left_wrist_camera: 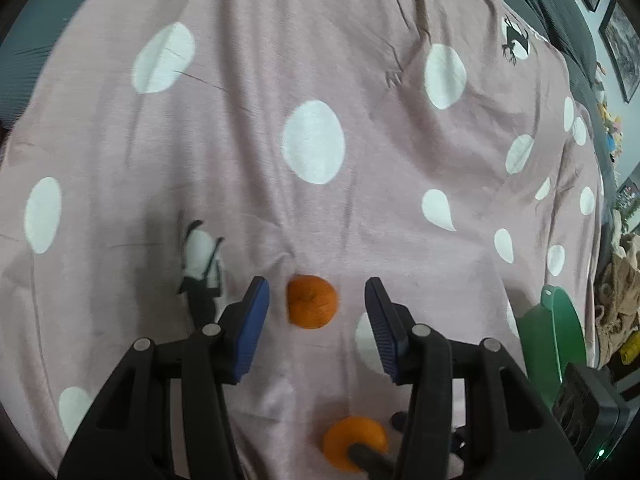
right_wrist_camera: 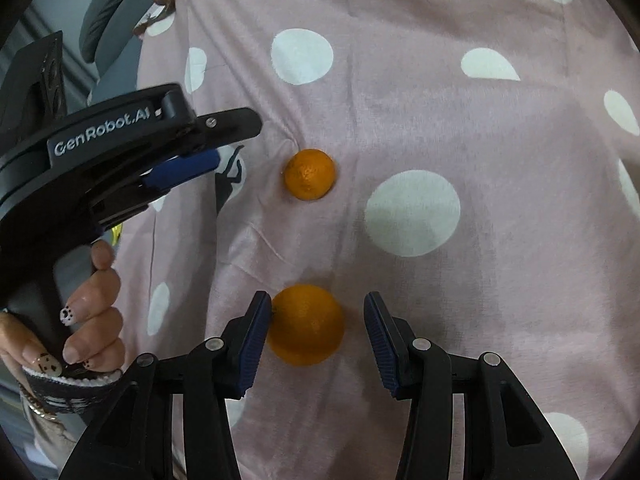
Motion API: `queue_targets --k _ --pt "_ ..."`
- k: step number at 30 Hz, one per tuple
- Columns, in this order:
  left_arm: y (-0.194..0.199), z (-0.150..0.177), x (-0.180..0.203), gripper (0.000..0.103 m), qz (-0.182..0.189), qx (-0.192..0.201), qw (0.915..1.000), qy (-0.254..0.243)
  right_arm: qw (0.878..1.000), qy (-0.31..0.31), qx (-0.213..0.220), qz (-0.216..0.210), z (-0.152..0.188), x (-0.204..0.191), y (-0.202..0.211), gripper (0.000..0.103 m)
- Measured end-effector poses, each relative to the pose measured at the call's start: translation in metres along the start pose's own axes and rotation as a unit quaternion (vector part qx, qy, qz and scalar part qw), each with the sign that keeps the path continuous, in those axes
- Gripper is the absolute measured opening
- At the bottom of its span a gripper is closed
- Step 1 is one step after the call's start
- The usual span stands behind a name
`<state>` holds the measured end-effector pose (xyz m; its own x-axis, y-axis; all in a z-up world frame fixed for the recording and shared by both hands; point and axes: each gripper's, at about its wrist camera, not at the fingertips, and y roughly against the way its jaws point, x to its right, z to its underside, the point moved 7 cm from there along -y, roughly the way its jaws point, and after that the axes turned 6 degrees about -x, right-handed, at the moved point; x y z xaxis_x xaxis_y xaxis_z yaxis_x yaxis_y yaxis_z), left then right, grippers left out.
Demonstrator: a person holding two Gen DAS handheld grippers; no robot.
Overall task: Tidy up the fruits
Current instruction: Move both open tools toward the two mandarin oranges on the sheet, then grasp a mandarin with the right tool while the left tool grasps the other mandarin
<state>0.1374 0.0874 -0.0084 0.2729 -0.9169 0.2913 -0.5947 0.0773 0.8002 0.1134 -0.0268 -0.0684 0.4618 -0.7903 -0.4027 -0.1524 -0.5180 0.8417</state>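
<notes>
Two oranges lie on a pink sheet with white dots. In the left wrist view, the far orange [left_wrist_camera: 313, 301] sits between the tips of my open left gripper [left_wrist_camera: 317, 295], nearer the left pad. The near orange [left_wrist_camera: 354, 442] lies below, partly hidden by a dark gripper tip. In the right wrist view, my open right gripper [right_wrist_camera: 316, 312] straddles the near orange [right_wrist_camera: 306, 325], whose left side touches the left pad [right_wrist_camera: 254, 340]. The far orange [right_wrist_camera: 309, 174] lies beyond. The left gripper [right_wrist_camera: 192, 168] shows at the left, held by a hand.
A green bowl [left_wrist_camera: 554, 340] stands at the right edge of the sheet in the left wrist view, beside a black device [left_wrist_camera: 588, 412]. Clutter and framed pictures [left_wrist_camera: 620, 52] line the right side. The pink sheet [left_wrist_camera: 320, 80] stretches far ahead.
</notes>
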Motion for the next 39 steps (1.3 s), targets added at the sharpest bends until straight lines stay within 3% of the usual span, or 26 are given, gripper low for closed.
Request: queue_targets --k 7,9,13,19,29,39 --pt "-0.025 -0.001 0.01 0.043 0.004 -0.03 0.9994 -0.016 1.0 0.009 -0.02 -0.022 0.008 -0.012 -0.009 0.049" --pt "-0.03 0.0 0.011 0.043 0.005 -0.039 0.999 -0.021 0.999 0.011 -0.017 -0.029 0.009 -0.014 -0.01 0.044" --pt "-0.042 -0.001 0.019 0.038 -0.007 -0.054 0.9975 -0.044 0.999 0.005 -0.02 -0.038 0.011 -0.013 -0.009 0.042" --pt "-0.053 -0.003 0.025 0.037 -0.032 -0.056 0.9959 -0.063 0.999 -0.031 0.003 -0.028 0.0 0.015 0.012 0.042" --pt "-0.059 -0.007 0.023 0.039 -0.047 -0.051 0.9955 -0.064 0.992 -0.055 0.053 0.103 -0.004 0.066 0.055 0.042" --pt "-0.061 -0.006 0.021 0.04 -0.048 -0.048 0.9958 -0.061 0.988 -0.07 0.049 0.128 -0.003 0.079 0.062 0.042"
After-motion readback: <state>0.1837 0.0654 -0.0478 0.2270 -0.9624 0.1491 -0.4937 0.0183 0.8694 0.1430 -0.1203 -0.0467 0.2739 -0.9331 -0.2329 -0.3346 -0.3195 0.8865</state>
